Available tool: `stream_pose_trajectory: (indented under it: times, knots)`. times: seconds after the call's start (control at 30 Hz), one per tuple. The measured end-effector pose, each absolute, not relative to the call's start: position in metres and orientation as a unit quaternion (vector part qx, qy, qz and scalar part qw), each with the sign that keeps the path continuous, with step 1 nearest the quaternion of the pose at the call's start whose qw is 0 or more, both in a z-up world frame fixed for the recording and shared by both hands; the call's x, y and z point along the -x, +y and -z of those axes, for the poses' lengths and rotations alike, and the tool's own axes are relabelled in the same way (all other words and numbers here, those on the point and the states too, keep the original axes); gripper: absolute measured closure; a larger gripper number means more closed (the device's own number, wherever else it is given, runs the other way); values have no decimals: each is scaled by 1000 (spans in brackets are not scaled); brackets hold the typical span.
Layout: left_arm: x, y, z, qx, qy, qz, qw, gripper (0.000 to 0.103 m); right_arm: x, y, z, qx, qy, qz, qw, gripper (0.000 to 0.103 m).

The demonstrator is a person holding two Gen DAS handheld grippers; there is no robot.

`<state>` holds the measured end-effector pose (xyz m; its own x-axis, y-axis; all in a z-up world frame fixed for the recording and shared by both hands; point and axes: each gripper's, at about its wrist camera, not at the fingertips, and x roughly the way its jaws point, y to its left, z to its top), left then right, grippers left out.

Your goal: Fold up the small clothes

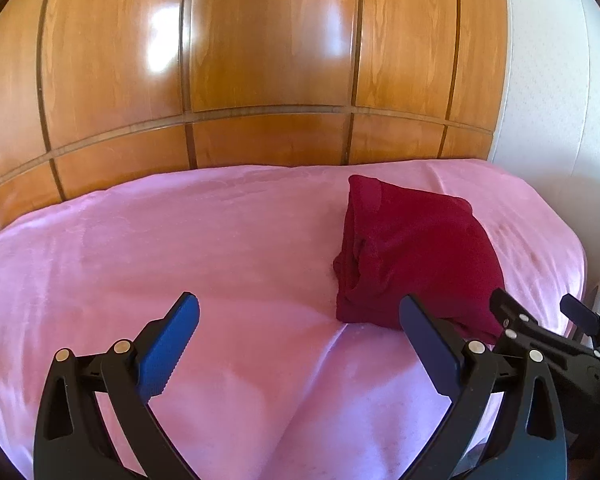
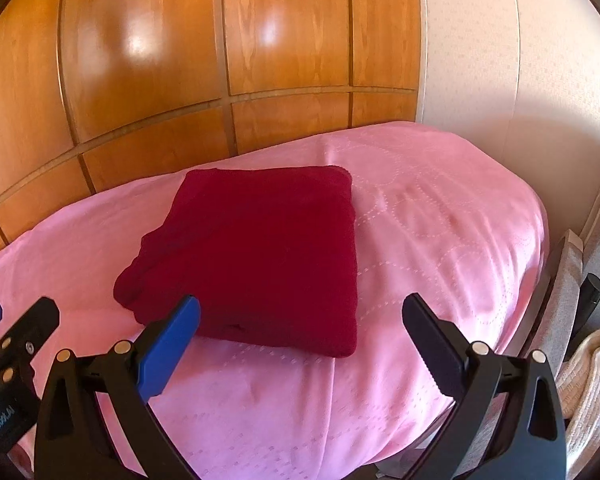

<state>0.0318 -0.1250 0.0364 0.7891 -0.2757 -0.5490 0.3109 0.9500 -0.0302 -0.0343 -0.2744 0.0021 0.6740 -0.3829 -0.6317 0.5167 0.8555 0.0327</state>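
A dark red garment point(image 2: 260, 256) lies folded into a flat rectangle on the pink bedspread point(image 2: 440, 240). In the left wrist view the garment point(image 1: 412, 252) sits right of centre on the bedspread point(image 1: 160, 240). My left gripper point(image 1: 300, 316) is open and empty, above the bedspread, left of the garment. My right gripper point(image 2: 300, 316) is open and empty, just short of the garment's near edge. The right gripper also shows at the right edge of the left wrist view point(image 1: 540, 312). The left gripper shows at the left edge of the right wrist view point(image 2: 16, 312).
A glossy wooden panelled wall point(image 1: 260, 60) runs behind the bed. A pale wall point(image 2: 500, 60) stands to the right. A grey chair point(image 2: 572, 280) and a cream knitted cloth point(image 2: 588, 380) sit beside the bed's right edge.
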Motion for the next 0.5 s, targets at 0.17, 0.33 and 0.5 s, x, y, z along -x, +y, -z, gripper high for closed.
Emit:
stream_pose_trajectory:
  times: [0.17, 0.33, 0.5]
  knots:
    - [-32, -124, -37, -32, 284, 153, 946, 4, 35, -274, -3, -108, 316, 247, 910, 2]
    - [-32, -124, -38, -35, 284, 152, 946, 4, 35, -275, -4, -108, 316, 247, 910, 2]
    - [-32, -122, -39, -35, 284, 152, 946, 4, 35, -274, -5, -108, 315, 245, 911, 2]
